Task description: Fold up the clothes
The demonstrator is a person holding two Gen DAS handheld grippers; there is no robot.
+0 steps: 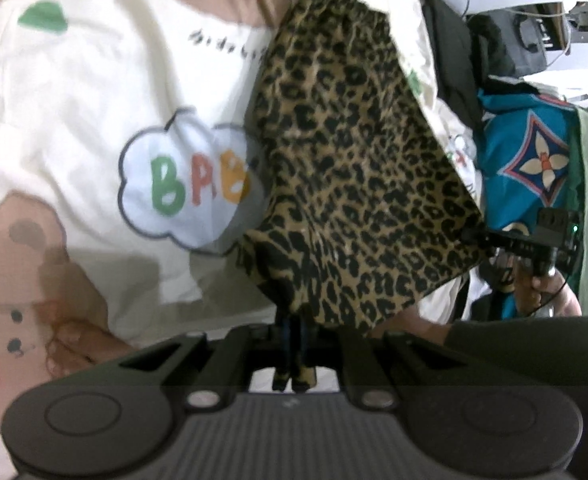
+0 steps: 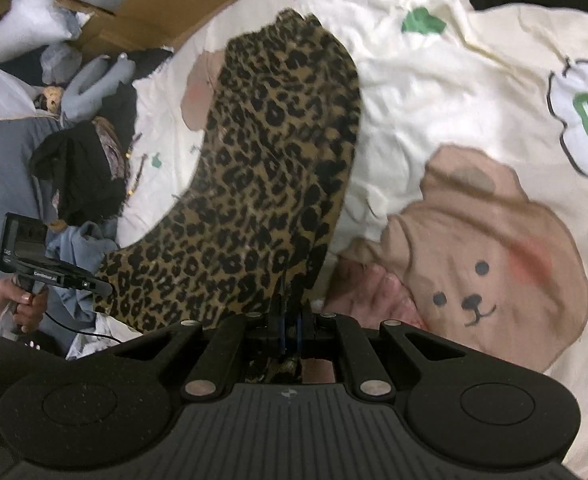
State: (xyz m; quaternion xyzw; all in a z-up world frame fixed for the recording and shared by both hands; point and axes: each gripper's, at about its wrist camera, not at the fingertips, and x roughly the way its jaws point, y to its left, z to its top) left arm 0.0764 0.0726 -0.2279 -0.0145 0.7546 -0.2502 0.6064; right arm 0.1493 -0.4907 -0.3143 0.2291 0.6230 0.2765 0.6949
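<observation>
Garment, leopard print with a gathered waistband at the far end, hangs stretched between your two grippers above the bear-print sheet. Left gripper and right gripper each pinch a near corner, fingers closed on cloth. Judged mid-fold: next, lower it flat without slack, keeping corners level.

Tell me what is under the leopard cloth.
The leopard cloth, pinched by the left gripper and the right gripper, hangs over a cream bear-print sheet. Whatever lies on the sheet directly beneath it is covered.
</observation>
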